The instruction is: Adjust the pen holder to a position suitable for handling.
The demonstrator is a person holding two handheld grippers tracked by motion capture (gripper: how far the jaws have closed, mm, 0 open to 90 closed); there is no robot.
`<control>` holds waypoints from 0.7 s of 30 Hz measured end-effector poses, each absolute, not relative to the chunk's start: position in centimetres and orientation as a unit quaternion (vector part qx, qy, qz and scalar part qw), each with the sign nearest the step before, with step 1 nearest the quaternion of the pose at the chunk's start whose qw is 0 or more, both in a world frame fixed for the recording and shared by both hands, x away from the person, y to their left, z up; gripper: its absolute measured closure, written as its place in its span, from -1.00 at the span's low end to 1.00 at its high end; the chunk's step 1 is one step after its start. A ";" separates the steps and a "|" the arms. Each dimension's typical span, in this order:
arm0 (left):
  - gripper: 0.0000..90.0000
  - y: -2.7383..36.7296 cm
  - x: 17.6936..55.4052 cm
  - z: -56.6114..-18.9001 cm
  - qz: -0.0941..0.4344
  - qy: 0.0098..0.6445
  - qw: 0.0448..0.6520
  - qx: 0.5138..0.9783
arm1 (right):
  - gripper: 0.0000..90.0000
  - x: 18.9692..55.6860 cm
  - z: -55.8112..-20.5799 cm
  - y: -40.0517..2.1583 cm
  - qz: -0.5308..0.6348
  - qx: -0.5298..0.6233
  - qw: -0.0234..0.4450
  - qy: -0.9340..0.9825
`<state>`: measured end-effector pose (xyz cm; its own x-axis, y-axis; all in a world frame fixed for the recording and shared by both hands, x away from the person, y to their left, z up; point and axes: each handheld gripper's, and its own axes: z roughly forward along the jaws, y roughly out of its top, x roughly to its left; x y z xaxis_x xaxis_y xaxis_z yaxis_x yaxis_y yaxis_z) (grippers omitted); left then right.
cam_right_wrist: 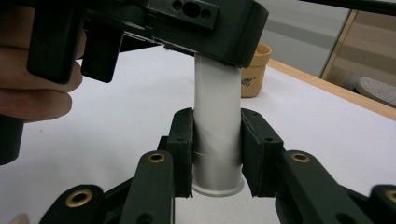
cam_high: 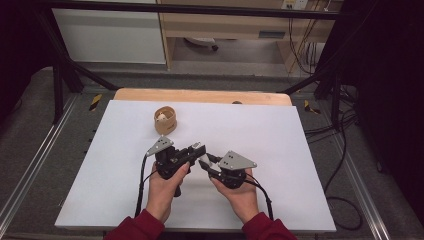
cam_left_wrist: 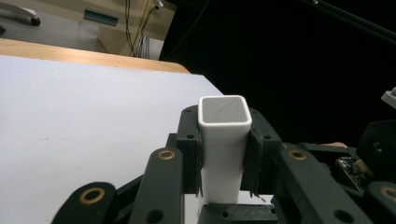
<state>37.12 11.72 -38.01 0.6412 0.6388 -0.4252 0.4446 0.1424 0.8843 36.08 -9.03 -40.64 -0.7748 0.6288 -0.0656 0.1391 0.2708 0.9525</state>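
Observation:
A white tube with rounded corners and a grey end face sits between the pads of my left gripper, which press on its two sides. In the right gripper view the same white tube stands with a flared grey lower end, and my right gripper is shut on that lower part. Its upper part disappears into the left gripper's black jaws above. From the high view the left gripper and right gripper meet tip to tip over the middle of the white board.
A small wooden cup with something white inside stands on the board behind the left gripper; the cup also appears behind the tube. A wooden table edge runs along the far side. Cables trail from both grippers toward the person.

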 end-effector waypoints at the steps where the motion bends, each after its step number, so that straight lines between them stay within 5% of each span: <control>1: 0.57 11.7 37.1 -38.0 0.078 0.417 0.630 0.650 | 0.50 36.1 -40.7 -9.0 0.549 0.251 0.223 0.766; 14: 0.58 11.3 36.7 -37.9 0.097 0.412 0.620 0.660 | 0.48 36.2 -40.7 -9.1 0.546 0.253 0.212 0.770; 21: 0.58 11.6 36.6 -37.6 0.121 0.407 0.612 0.667 | 0.16 36.1 -40.2 -9.5 0.550 0.256 0.215 0.766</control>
